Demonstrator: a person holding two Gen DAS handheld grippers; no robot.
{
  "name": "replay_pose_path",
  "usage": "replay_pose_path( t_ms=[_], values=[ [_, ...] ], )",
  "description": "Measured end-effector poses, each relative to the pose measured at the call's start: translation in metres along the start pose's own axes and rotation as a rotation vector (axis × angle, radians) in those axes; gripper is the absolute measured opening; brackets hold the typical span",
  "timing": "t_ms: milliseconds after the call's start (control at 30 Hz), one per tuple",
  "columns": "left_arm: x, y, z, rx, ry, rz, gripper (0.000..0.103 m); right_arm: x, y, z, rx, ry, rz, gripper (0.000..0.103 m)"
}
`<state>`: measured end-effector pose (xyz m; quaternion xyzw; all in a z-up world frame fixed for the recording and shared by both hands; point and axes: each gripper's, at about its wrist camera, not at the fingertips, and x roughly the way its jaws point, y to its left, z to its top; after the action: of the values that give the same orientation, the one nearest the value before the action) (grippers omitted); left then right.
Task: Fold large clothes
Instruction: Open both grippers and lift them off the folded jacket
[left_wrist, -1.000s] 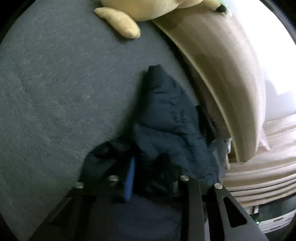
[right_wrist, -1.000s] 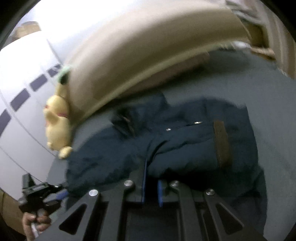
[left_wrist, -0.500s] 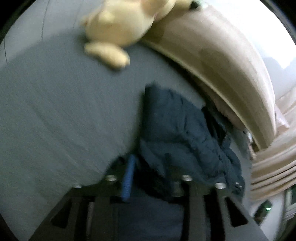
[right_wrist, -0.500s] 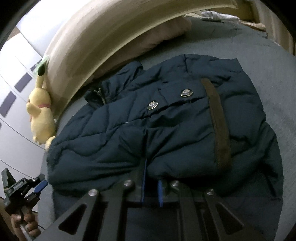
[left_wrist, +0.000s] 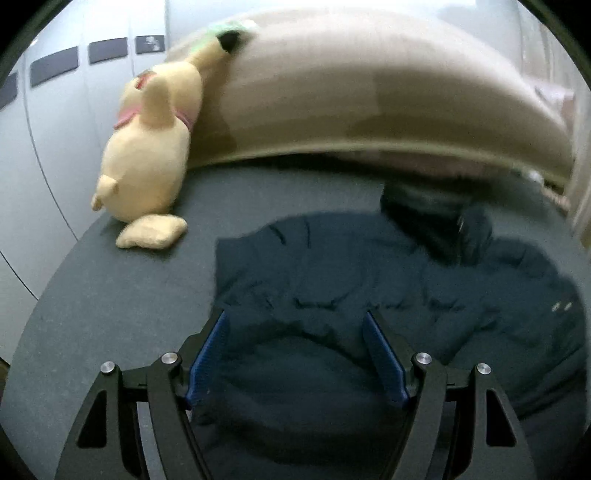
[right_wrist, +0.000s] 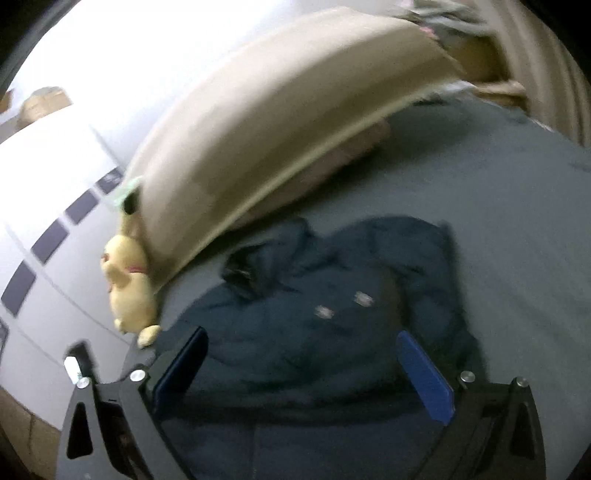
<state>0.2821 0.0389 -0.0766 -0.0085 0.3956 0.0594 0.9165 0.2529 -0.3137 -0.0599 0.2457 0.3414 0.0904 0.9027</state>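
Note:
A dark navy padded jacket (left_wrist: 369, 288) lies spread on the grey bed, collar toward the headboard. It also shows in the right wrist view (right_wrist: 332, 314), with two snap buttons (right_wrist: 341, 304) on its front. My left gripper (left_wrist: 295, 332) is open with its blue pads apart, just above the jacket's near edge. My right gripper (right_wrist: 301, 354) is open and empty above the jacket's lower part. Neither holds cloth.
A yellow plush toy (left_wrist: 147, 158) leans against the beige padded headboard (left_wrist: 369, 110) at the bed's far left corner; it also shows in the right wrist view (right_wrist: 129, 280). Grey bed surface (right_wrist: 517, 240) lies around the jacket. A white wardrobe wall (left_wrist: 55, 147) stands beyond the bed.
Both grippers were shut on the jacket's edge; now both are open and the jacket lies released on the bed. Both cameras have swung back and up.

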Motion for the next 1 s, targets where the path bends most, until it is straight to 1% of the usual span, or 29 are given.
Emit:
replay_pose_path(
  t_ms=[67, 100, 167, 200, 267, 333, 433, 533, 633, 733, 767, 800, 867, 900, 1000],
  values=[
    [0.011, -0.002, -0.006, 0.001, 0.022, 0.012, 0.075, 0.022, 0.008, 0.003, -0.023, 0.023, 0.022, 0.103],
    [0.014, -0.002, -0.009, 0.002, 0.026, 0.013, 0.075, 0.035, 0.011, 0.001, -0.038, 0.032, 0.005, 0.103],
    [0.016, -0.003, -0.014, 0.02, 0.019, 0.025, 0.075, 0.055, 0.009, -0.003, -0.057, 0.062, -0.034, 0.103],
    [0.017, -0.004, -0.016, 0.028, 0.015, 0.03, 0.075, 0.068, 0.005, -0.008, -0.059, 0.091, -0.061, 0.103],
    [0.019, -0.006, -0.019, 0.035, 0.014, 0.031, 0.075, 0.087, -0.005, -0.02, -0.081, 0.126, -0.145, 0.102],
    [0.02, -0.007, -0.021, 0.035, 0.011, 0.028, 0.076, 0.099, -0.007, -0.029, -0.111, 0.151, -0.186, 0.102],
    [0.022, -0.007, -0.025, 0.038, 0.013, 0.029, 0.076, 0.107, -0.001, -0.039, -0.193, 0.167, -0.25, 0.102],
    [0.028, -0.009, -0.026, 0.041, 0.022, 0.03, 0.077, 0.114, -0.004, -0.042, -0.221, 0.196, -0.296, 0.103],
    [0.033, -0.009, -0.025, 0.041, 0.03, 0.032, 0.078, 0.12, 0.001, -0.047, -0.268, 0.208, -0.353, 0.103],
    [0.021, -0.006, -0.021, 0.034, 0.021, 0.027, 0.078, 0.117, 0.006, -0.041, -0.257, 0.23, -0.364, 0.102],
    [0.016, -0.003, -0.018, 0.02, 0.01, 0.027, 0.078, 0.108, 0.007, -0.035, -0.242, 0.217, -0.342, 0.102],
    [0.009, 0.0, -0.014, -0.004, -0.015, 0.024, 0.078, 0.096, 0.011, -0.028, -0.23, 0.172, -0.319, 0.102],
    [-0.007, 0.0, -0.006, -0.038, -0.062, 0.015, 0.078, 0.079, 0.022, -0.016, -0.228, 0.092, -0.304, 0.103],
    [-0.011, -0.005, -0.003, -0.033, -0.071, 0.005, 0.078, 0.077, 0.029, -0.011, -0.239, 0.073, -0.302, 0.103],
    [-0.014, -0.028, -0.001, 0.036, -0.076, -0.02, 0.078, 0.092, 0.043, -0.005, -0.308, 0.087, -0.33, 0.103]
  ],
)
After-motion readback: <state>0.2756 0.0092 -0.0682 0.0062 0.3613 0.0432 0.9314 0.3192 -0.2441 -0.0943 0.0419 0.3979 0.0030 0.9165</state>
